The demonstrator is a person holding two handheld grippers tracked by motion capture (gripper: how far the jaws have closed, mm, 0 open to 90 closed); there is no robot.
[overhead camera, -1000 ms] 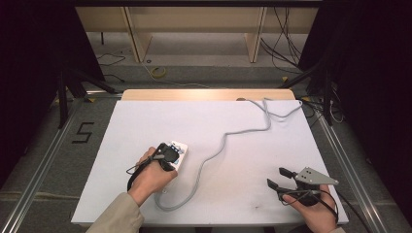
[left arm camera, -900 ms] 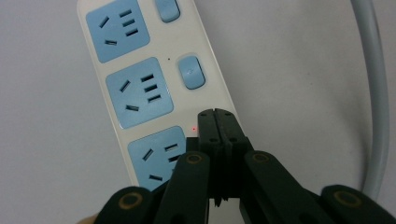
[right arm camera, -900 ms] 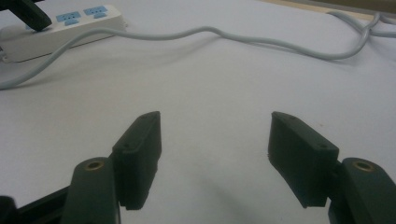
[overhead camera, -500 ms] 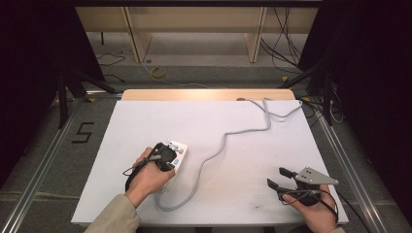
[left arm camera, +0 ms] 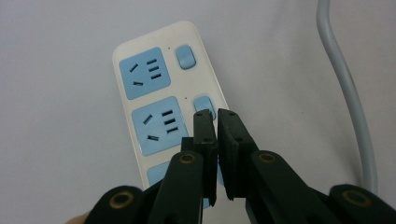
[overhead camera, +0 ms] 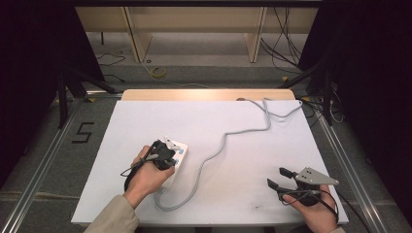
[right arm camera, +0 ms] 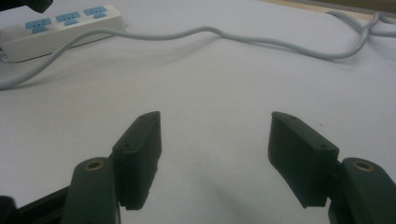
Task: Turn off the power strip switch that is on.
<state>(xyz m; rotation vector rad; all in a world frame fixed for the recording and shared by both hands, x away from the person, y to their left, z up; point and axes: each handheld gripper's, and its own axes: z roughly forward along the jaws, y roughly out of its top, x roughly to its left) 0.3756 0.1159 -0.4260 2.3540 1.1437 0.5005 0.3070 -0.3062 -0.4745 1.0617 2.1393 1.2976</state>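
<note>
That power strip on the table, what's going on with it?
A person is working on the power strip with the left tongs. The jaws are shut, or nearly so, with their tips at the strip's middle switch, as if pressing it. The strip lies flat on the white table, its grey cord curling away across the top. The right tongs sit open near the table's front edge, holding nothing.
</note>
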